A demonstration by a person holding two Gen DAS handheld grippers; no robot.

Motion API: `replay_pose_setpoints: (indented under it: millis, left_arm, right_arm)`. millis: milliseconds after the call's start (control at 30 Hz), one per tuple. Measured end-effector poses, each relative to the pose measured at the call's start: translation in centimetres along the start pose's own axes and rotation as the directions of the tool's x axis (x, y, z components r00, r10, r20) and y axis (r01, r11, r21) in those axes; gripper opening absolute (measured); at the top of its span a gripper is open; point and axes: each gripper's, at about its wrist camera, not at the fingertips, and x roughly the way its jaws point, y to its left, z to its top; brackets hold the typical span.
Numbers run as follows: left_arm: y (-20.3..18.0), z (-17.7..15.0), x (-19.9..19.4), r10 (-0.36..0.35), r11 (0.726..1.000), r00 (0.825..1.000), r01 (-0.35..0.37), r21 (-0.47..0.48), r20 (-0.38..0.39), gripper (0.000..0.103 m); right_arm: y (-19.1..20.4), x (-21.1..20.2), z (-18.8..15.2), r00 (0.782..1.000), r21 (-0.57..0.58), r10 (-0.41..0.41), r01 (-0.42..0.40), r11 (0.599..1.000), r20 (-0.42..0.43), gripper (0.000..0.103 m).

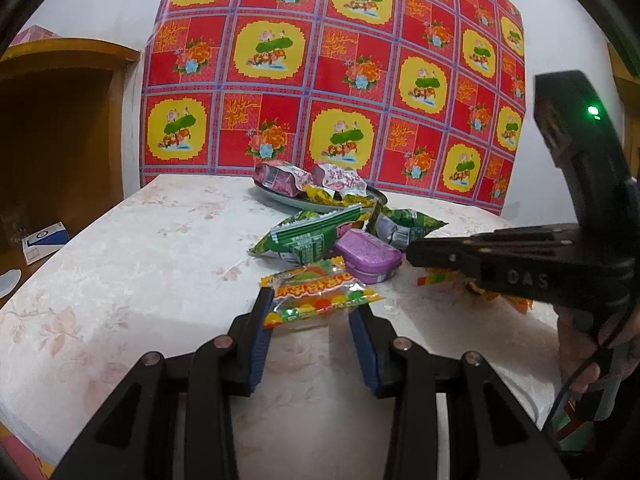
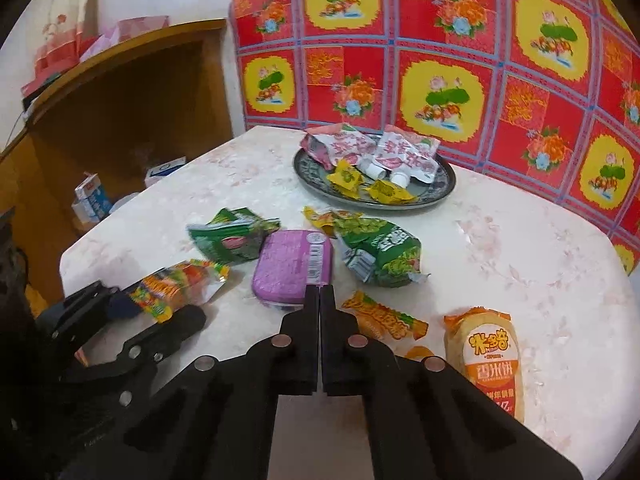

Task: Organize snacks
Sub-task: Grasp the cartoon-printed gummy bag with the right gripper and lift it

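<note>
Jaws apart around gummy packet (image 1: 318,294); right gripper (image 1: 416,256) stamped "DAS".

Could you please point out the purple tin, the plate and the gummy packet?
Purple tin (image 2: 294,266): right wrist view, middle of its lid.
Plate (image 2: 446,188): right wrist view, bare right rim.
Gummy packet (image 1: 316,294): left wrist view, centre of the wrapper.

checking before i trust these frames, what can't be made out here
- Left wrist view: the orange packets are mostly hidden behind the right claw.
- Right wrist view: the near end of the gummy candy bag is covered by the left claw; whether the pads touch it is unclear.
- Right wrist view: the rice cracker pack is cut off by the claw's arm.
- Both views: small print on the purple tin is too blurred to read.
</note>
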Motion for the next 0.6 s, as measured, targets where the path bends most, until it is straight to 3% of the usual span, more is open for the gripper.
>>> replay_pose_setpoints:
  millis: [133,167,200,233,267,333,433,600]
  left_arm:
    - [0.1,0.0,0.0,-0.003,1.0,1.0,0.003,-0.011,-0.002,0.039]
    - [0.1,0.1,0.0,-0.003,1.0,1.0,0.003,-0.02,-0.005,0.039]
    - [0.2,0.2,0.1,-0.006,1.0,1.0,0.005,-0.026,-0.008,0.039]
    - [0.3,0.2,0.0,-0.009,0.999,1.0,0.009,-0.031,-0.008,0.039]
    - [0.4,0.2,0.0,-0.013,0.999,1.0,0.013,-0.033,-0.007,0.039]
    - [0.4,0.1,0.0,-0.017,0.999,1.0,0.017,-0.032,-0.002,0.039]
    - [0.4,0.1,-0.1,-0.019,0.999,1.0,0.019,-0.033,-0.003,0.04]
    - [0.6,0.1,0.0,-0.03,0.999,1.0,0.03,-0.042,0.002,0.04]
  right_arm:
    - [0.2,-1.5,-0.5,0.999,-0.021,-0.001,0.002,1.0,0.038,0.002]
    - [0.3,-2.1,-0.6,0.998,-0.024,-0.014,0.016,1.0,0.06,0.01]
    - [0.3,-2.5,-0.6,0.997,-0.025,-0.027,0.029,0.999,0.07,0.021]
    - [0.4,-2.9,-0.6,0.997,-0.032,-0.037,0.039,0.999,0.074,0.054]
    - [0.5,-3.1,-0.6,0.996,-0.049,-0.043,0.047,0.998,0.078,0.076]
    - [1.1,-3.2,-0.7,0.995,-0.12,-0.049,0.059,0.991,0.088,0.079]
    - [1.9,-1.2,-0.5,0.995,-0.216,-0.099,0.1,0.971,0.016,0.079]
    - [1.1,1.3,0.0,0.989,-0.155,-0.117,0.102,0.983,-0.09,0.079]
